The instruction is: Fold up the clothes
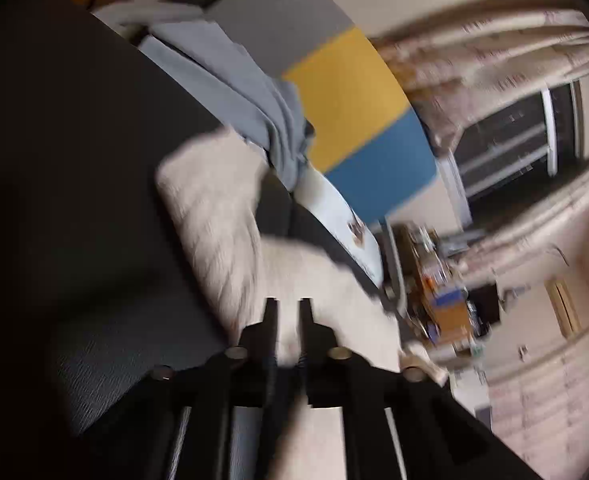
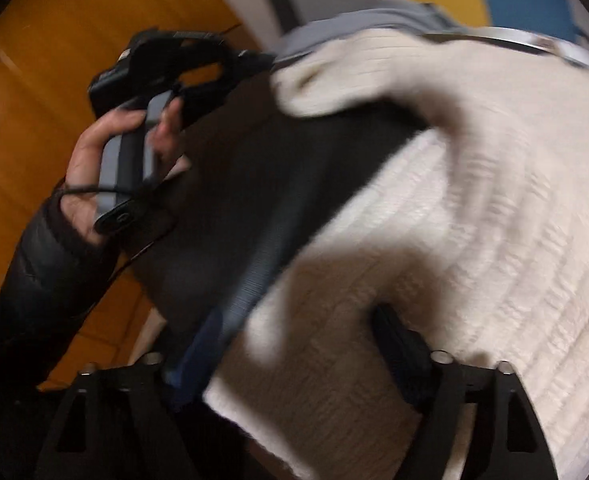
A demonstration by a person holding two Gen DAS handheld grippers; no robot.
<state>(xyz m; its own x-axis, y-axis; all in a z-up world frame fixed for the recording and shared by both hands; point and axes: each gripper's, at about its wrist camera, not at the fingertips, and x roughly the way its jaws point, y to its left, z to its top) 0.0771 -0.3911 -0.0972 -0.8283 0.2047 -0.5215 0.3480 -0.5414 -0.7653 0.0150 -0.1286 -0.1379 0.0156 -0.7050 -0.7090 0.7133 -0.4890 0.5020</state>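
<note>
Left wrist view, blurred: left hand-held gripper (image 1: 288,304) pinches the cream knit sweater (image 1: 214,208), fingers nearly together on a fold. Grey-blue garment (image 1: 238,92) heaped at 11 o'clock on the dark bench (image 1: 74,160); yellow-and-blue panel (image 1: 358,120) beyond.

Right wrist view: right hand-held gripper (image 2: 290,364) spread wide, cream sweater lying between its fingers, not clamped. Person's left hand (image 2: 106,160) at 10 o'clock grips the other tool's handle. Orange door (image 2: 54,60) behind.
</note>
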